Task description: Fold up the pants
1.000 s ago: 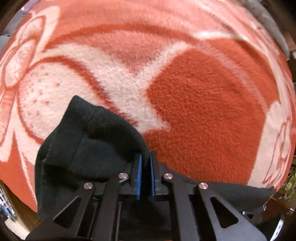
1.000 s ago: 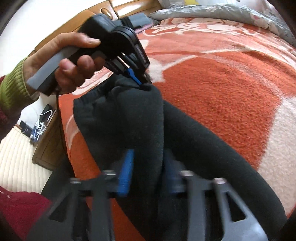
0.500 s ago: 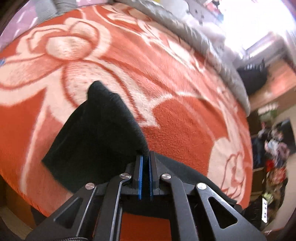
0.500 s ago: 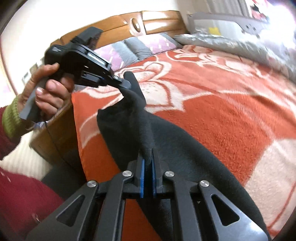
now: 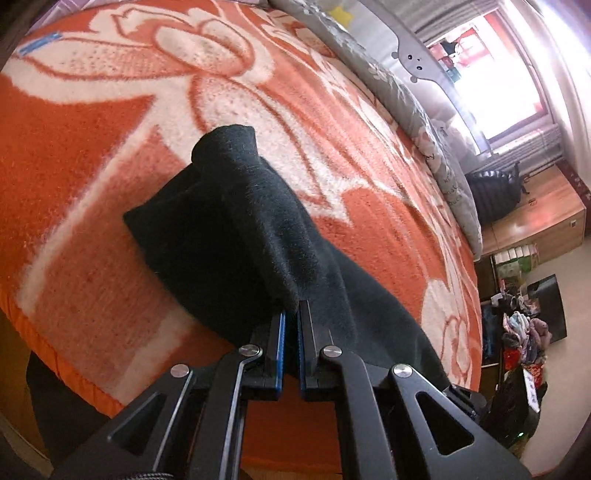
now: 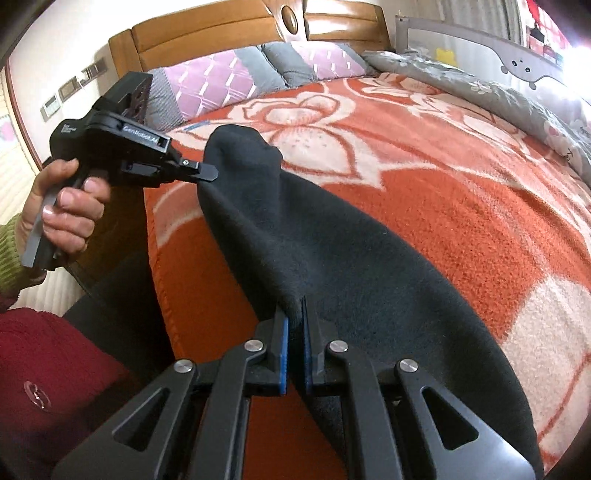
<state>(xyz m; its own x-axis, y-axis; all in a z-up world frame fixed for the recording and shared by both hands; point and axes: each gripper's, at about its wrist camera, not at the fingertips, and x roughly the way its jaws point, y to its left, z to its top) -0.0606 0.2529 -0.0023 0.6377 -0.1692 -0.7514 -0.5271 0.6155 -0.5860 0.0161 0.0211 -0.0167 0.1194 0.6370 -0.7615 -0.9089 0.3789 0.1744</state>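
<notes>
The black fleece pants (image 6: pixel 332 251) are lifted off an orange and cream flowered blanket (image 6: pixel 480 184) on a bed. My right gripper (image 6: pixel 294 317) is shut on an edge of the pants near the camera. My left gripper (image 6: pixel 207 171), seen from the side in the right wrist view, is shut on the far end of the cloth. In the left wrist view my left gripper (image 5: pixel 290 317) pinches the pants (image 5: pixel 236 229), which hang folded and drape down on both sides.
A wooden headboard (image 6: pixel 258 26) and purple and grey pillows (image 6: pixel 229 85) lie at the bed's head. A grey quilt (image 6: pixel 498 96) and bed rail (image 6: pixel 517 62) run along the far side. The blanket's near edge (image 5: pixel 66 369) drops off. Room clutter (image 5: pixel 524 325) lies beyond.
Both grippers have risen with the pants and moved apart. The right gripper, open around the cloth a second ago, has shut on it. The cloth now stretches between them.
</notes>
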